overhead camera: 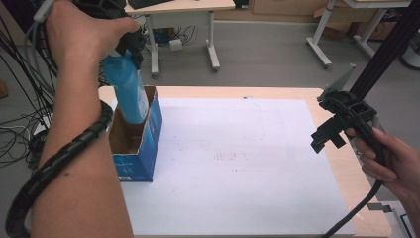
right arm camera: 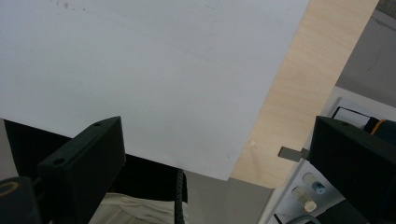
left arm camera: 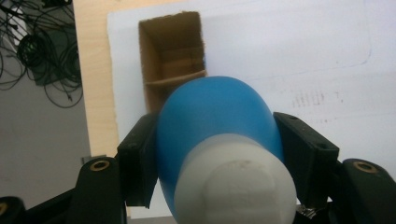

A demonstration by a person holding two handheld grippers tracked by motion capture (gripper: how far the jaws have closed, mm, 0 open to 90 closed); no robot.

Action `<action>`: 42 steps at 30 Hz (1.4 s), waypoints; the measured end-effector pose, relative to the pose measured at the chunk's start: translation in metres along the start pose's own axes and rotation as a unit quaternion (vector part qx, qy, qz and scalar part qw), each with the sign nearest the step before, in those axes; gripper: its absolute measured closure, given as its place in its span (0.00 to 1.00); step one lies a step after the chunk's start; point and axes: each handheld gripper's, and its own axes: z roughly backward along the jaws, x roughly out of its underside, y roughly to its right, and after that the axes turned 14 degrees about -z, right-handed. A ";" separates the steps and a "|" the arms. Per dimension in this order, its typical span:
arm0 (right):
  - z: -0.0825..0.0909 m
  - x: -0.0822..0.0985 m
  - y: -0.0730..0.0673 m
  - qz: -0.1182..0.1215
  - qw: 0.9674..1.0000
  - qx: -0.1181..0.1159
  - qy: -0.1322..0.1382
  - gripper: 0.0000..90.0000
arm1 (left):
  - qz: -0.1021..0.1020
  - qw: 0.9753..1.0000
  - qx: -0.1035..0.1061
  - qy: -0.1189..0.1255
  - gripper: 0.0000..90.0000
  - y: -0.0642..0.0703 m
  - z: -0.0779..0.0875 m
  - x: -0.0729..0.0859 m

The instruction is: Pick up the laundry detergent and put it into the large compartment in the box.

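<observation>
At upper left, the left tongs [overhead camera: 130, 47] clamp one blue bottle [overhead camera: 130, 96] over one open box [overhead camera: 143, 144]. The right tongs [overhead camera: 329, 134] gape wide at the frame's right.

A white sheet [overhead camera: 237, 163] covers most of the pale wooden table [overhead camera: 341, 163], leaving bare wood along the far and right edges. Faint grey marks [overhead camera: 230, 156] sit near the sheet's middle. Beyond the far edge stands a white-legged desk [overhead camera: 183, 7] carrying a dark keyboard [overhead camera: 148, 2]. Tangled cables [overhead camera: 15, 124] lie on the floor off the left edge.
</observation>
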 end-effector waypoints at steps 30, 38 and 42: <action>-0.012 -0.017 -0.018 -0.006 1.000 0.015 -0.015 0.04 | -0.001 0.999 0.011 -0.031 0.41 -0.044 -0.094 0.024; -0.014 -0.020 -0.024 -0.003 1.000 0.017 -0.017 0.04 | -0.001 0.999 0.016 -0.040 0.41 -0.044 -0.114 0.022; -0.016 -0.021 -0.024 -0.003 1.000 0.017 -0.018 0.04 | 0.000 0.999 0.021 -0.041 0.41 -0.044 -0.126 0.023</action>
